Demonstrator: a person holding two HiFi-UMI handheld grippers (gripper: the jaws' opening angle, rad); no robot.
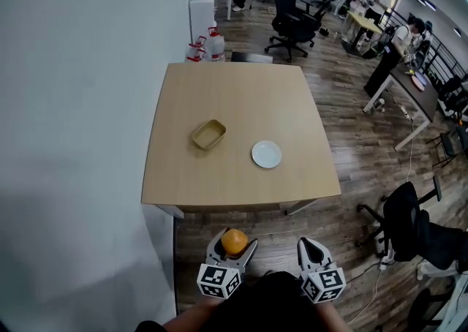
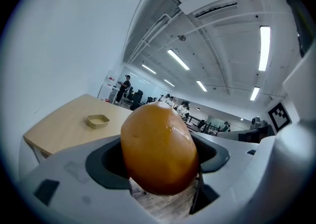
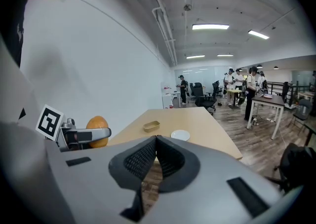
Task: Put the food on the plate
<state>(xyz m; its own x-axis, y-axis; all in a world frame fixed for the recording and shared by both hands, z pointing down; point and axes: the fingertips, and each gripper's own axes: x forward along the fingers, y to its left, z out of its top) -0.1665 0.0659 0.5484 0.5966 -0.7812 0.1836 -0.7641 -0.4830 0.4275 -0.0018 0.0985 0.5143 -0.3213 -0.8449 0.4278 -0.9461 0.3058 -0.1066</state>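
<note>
An orange, egg-shaped piece of food (image 1: 234,241) (image 2: 158,150) is clamped in my left gripper (image 1: 232,247), held over the floor in front of the table's near edge. From the right gripper view the same food (image 3: 97,130) shows at the left. My right gripper (image 1: 312,250) (image 3: 155,141) hangs beside it, shut and empty, its pads touching. The small white plate (image 1: 266,153) (image 3: 180,134) lies on the wooden table (image 1: 241,96), right of centre and toward the near edge.
A tan rectangular dish (image 1: 209,134) (image 2: 98,120) sits left of the plate. A white wall runs along the left. Black office chairs (image 1: 409,221), desks and several people stand on the wood floor to the right and beyond the table.
</note>
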